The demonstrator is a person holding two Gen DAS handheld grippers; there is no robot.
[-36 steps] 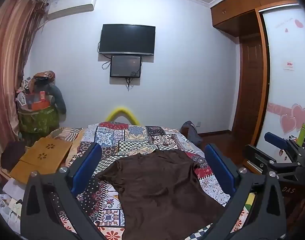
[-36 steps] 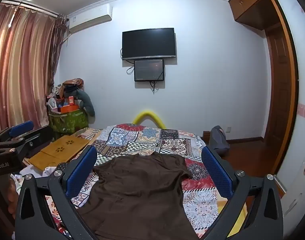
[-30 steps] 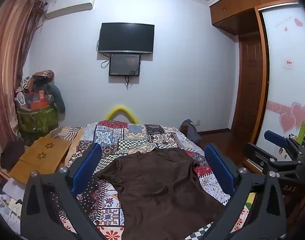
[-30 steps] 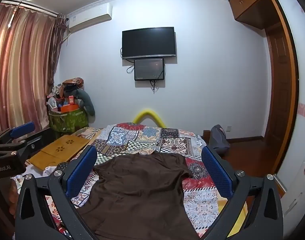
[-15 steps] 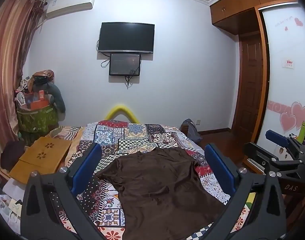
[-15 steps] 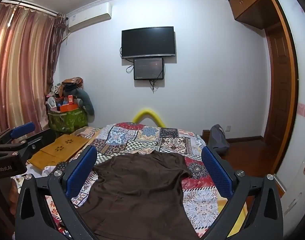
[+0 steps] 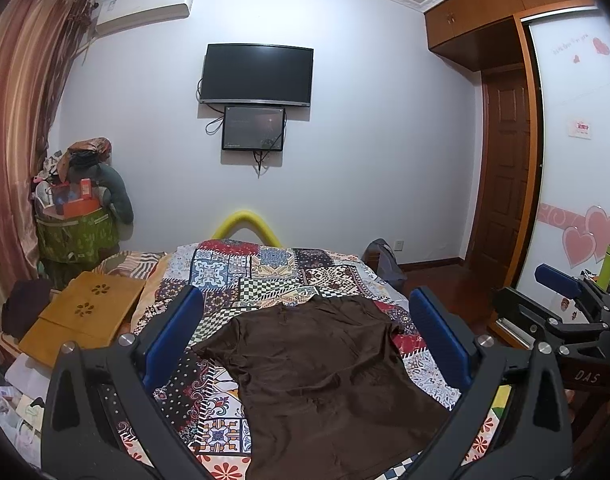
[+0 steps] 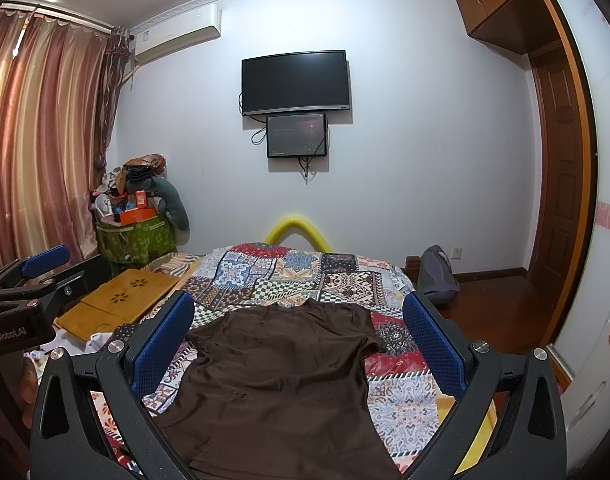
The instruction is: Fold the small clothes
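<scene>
Both tongs hang in the air over the near end of the bed, holding nothing: the left gripper (image 7: 307, 330) has its blue pads spread wide apart, and the right gripper (image 8: 299, 330) stands just as wide. Framed between each pair lies the brown shirt (image 8: 281, 384), spread flat and face down or up, I cannot tell which, on the patchwork bedspread (image 8: 337, 280), its collar toward the far wall and its hem toward the tongs. It looks thin, light and limp, with a faint sheen, so it will likely sag and slide when lifted and crease easily; nothing about it is fragile. The short sleeves and the two hem corners seem the sensible places to pinch. Its surface shows soft wrinkles, and both sleeves lie spread outward.
</scene>
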